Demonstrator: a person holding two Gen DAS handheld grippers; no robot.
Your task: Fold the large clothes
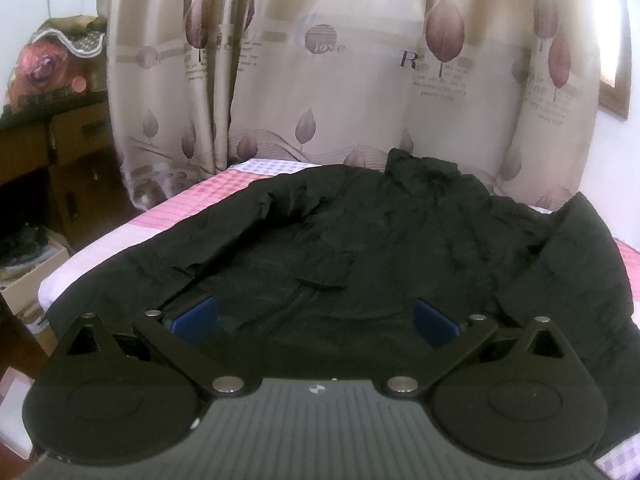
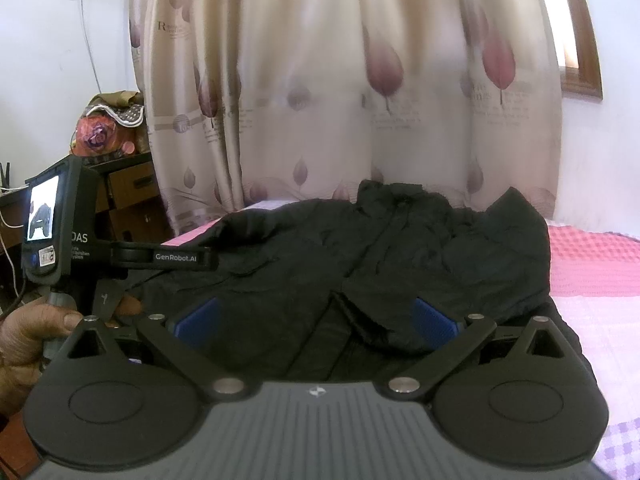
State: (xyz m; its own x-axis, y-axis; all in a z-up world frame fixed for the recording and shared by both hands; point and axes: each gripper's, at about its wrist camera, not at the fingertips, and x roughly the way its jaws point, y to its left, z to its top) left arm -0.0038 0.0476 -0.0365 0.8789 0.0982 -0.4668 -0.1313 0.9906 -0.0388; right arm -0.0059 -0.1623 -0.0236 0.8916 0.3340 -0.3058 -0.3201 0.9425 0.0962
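A large black jacket (image 1: 360, 240) lies spread across the bed, collar toward the curtain, its zip running down the middle toward me. My left gripper (image 1: 316, 320) hovers just above the jacket's near hem, blue pads wide apart and nothing between them. In the right wrist view the same jacket (image 2: 400, 248) fills the middle, with one sleeve bunched up at the far right. My right gripper (image 2: 316, 322) stands open over the near hem by the zip. The left gripper's body with its small screen (image 2: 44, 216) shows at the left, held by a hand (image 2: 28, 344).
The bed carries a pink and white checked sheet (image 1: 192, 204), bare to the right of the jacket (image 2: 592, 264). A patterned curtain (image 1: 340, 72) hangs behind the bed. A dark wooden cabinet (image 1: 48, 140) with clutter on top stands at the left, and boxes sit on the floor below it.
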